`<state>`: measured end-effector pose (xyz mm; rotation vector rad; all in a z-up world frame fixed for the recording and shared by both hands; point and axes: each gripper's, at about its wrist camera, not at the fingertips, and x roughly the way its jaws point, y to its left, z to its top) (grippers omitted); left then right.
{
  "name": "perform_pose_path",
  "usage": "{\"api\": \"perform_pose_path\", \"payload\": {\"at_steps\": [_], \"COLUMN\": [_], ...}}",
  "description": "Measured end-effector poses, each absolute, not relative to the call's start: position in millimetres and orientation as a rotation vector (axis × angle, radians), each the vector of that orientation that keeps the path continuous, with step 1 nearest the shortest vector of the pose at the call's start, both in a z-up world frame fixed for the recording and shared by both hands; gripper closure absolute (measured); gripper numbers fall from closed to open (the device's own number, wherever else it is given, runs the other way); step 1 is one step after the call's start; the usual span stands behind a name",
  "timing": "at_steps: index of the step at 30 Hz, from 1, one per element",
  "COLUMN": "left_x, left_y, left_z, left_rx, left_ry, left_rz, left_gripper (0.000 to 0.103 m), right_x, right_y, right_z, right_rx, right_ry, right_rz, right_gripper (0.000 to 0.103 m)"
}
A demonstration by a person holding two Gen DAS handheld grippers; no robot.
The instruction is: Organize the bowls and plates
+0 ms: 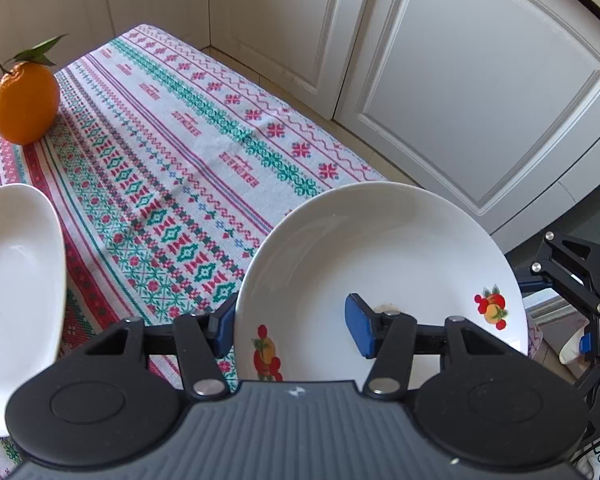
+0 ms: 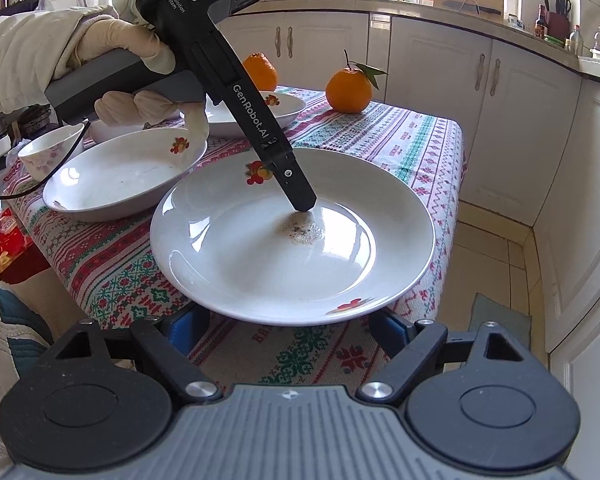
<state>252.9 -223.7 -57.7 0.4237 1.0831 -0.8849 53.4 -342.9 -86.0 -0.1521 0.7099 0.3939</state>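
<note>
White plate (image 1: pixel 380 248) rim pinched, left gripper (image 1: pixel 296 326) jaws

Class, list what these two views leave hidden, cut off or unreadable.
- Right gripper fingertips: right wrist view, hidden under the plate rim.
- Left gripper outer pad: left wrist view, behind the plate's rim.
- Second dish: left wrist view, cut by the left edge.
- Small bowl: right wrist view, partly behind the cable and gloved hand.

Home kitchen: cream cabinets (image 2: pixel 440 92), cluttered countertop (image 2: pixel 440 8), knife block (image 2: pixel 556 20).
</note>
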Motion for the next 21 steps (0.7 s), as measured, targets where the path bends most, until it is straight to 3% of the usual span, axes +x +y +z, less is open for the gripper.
{"api": "perform_pose_path", "payload": {"at_steps": [21], "left_x": [319.8], "left_y": [-223.3], "left_z": [-58.9], "left_rx": [0.362], "left_ry": [1.012], "left_rz": [-0.812], "left_gripper": [0.048], "right_x": [139.1], "right_y": [-353.3], "right_z": [-82.6], "right_rx": [-0.246], "right_ry": [0.711], "right_rz": [0.434], "right_gripper": [0.013]}}
